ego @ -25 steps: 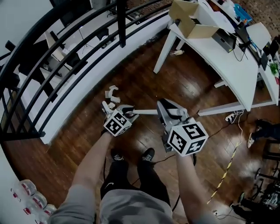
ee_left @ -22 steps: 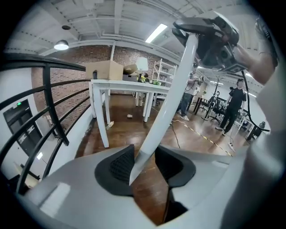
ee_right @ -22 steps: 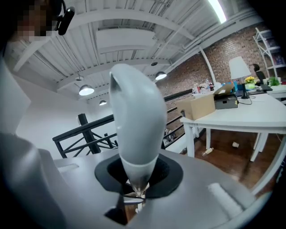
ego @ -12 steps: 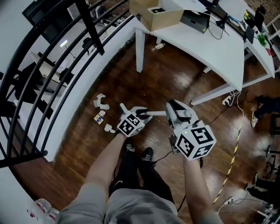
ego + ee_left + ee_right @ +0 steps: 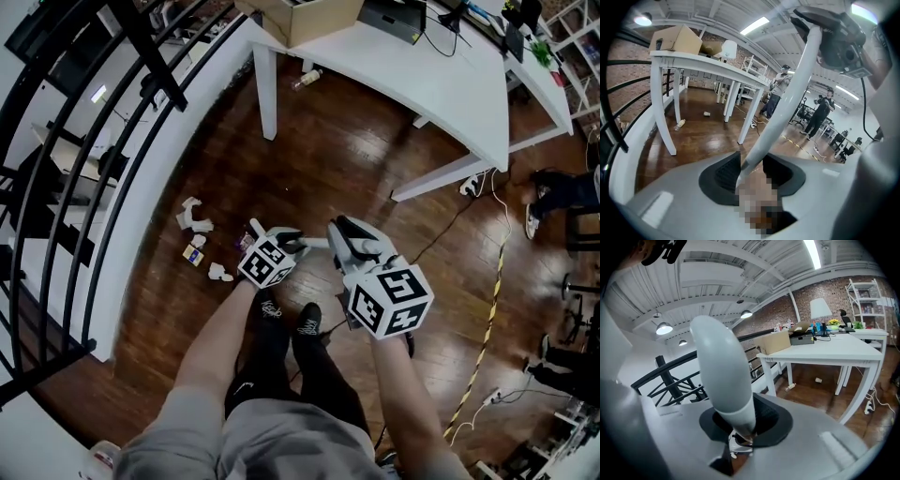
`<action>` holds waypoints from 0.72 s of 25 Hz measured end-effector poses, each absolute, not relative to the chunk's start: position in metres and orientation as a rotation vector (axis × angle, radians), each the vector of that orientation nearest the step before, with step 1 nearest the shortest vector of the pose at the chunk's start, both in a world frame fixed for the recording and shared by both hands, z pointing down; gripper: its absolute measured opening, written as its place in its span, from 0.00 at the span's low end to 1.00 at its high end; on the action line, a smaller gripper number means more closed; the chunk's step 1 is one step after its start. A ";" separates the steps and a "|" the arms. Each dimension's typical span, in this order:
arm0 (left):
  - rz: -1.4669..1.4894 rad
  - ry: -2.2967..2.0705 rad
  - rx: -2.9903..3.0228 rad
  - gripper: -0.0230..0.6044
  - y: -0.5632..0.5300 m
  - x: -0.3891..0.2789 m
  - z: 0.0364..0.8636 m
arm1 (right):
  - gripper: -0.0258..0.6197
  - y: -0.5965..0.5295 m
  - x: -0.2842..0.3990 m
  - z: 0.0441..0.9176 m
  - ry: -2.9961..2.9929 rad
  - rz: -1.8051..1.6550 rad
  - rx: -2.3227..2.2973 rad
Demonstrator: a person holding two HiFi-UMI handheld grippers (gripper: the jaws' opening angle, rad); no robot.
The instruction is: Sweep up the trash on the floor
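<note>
**A:** What fills the head view?

**B:** Dark wooden floor [image 5: 356,169] across the middle; a white table [image 5: 450,84] over the upper right, with a cardboard box [image 5: 309,17] at the top edge; a black railing [image 5: 84,159] curving down the left side.

**A:** And the person?

**B:** Standing at bottom centre, both arms reaching up the frame; the left gripper [image 5: 281,246] sits just left of centre and the right gripper [image 5: 349,239] just right of it; a white pole [image 5: 314,242] runs level between them.

**A:** How do the jaws stand?

**B:** In the left gripper view they close on the pole, which climbs toward that frame's upper right; in the right gripper view they pinch a thick pale handle [image 5: 724,371] with a rounded top, left of centre.

**A:** Where is the trash [image 5: 197,223]?

**B:** On the floor left of centre in the head view, between railing and left gripper. Crumpled white paper [image 5: 187,208] lies highest; a small coloured packet [image 5: 194,255] sits below it; a white scrap [image 5: 220,273] lies lowest, near the left gripper's cube. A plastic bottle [image 5: 307,79] lies well apart by the table leg at the top.
</note>
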State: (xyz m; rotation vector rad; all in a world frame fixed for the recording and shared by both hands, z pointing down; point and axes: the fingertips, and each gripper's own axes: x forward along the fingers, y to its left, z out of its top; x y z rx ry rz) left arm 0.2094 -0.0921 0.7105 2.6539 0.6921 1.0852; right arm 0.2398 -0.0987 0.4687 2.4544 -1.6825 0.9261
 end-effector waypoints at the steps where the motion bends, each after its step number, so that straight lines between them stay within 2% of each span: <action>1: 1.088 0.681 2.650 0.28 -0.096 0.206 0.713 | 0.12 -0.103 0.237 0.472 -1.689 0.936 2.449; 11: 1.163 0.534 2.625 0.28 -0.170 0.153 0.724 | 0.12 -0.173 0.198 0.487 -1.827 1.030 2.307; 18: 1.097 0.353 2.629 0.28 -0.245 0.135 0.701 | 0.12 -0.255 0.178 0.465 -1.950 0.950 2.147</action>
